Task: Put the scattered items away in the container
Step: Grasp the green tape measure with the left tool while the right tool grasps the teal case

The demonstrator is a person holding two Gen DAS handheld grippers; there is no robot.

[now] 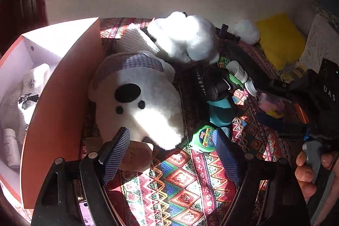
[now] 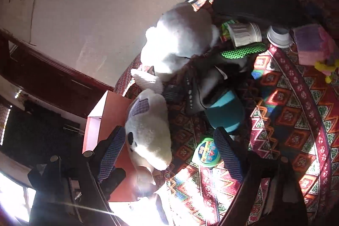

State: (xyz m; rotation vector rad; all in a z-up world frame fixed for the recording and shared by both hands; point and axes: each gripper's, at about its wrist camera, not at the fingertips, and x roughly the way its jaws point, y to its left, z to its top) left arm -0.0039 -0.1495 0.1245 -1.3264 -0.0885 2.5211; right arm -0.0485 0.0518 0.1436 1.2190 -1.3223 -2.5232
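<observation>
Left claw: left gripper (image 1: 171, 154) is spread wide, nothing between the blue pads, just hovering over the patterned cloth (image 1: 184, 185) with the plush's tag down by its left pad.
Right claw: right gripper (image 2: 169, 154) is wide open too and holding nothing; the plush's snout sits in the gap between its fingers but neither pad looks to be touching it.
Plush dog: white plush dog (image 1: 137, 99) with a black eye patch lies on the cloth right up against the box's orange wall, around 11 o'clock from the left claw. In the right view it (image 2: 148, 132) is at about 10 o'clock.
Box: orange box (image 1: 57, 107) with a white inside, off at 9 o'clock in the left view. It already has a white knit garment (image 1: 27, 94) and a small white bottle (image 1: 11, 149) in it.
Tape roll: green tape roll (image 1: 203, 137) lies on the cloth just beside the left claw's right pad, 1 o'clock-ish.
Other loose stuff: teal slipper (image 1: 220, 113) and a black shoe with green mesh (image 1: 218, 84) just past the tape, a white fluffy toy (image 1: 184, 35) at 12 o'clock, paper cups (image 2: 245, 34) and a pink and purple sponge block (image 2: 311, 46) further out.
Far corner: yellow cushion (image 1: 279, 39) at 2 o'clock, well apart from the rest.
</observation>
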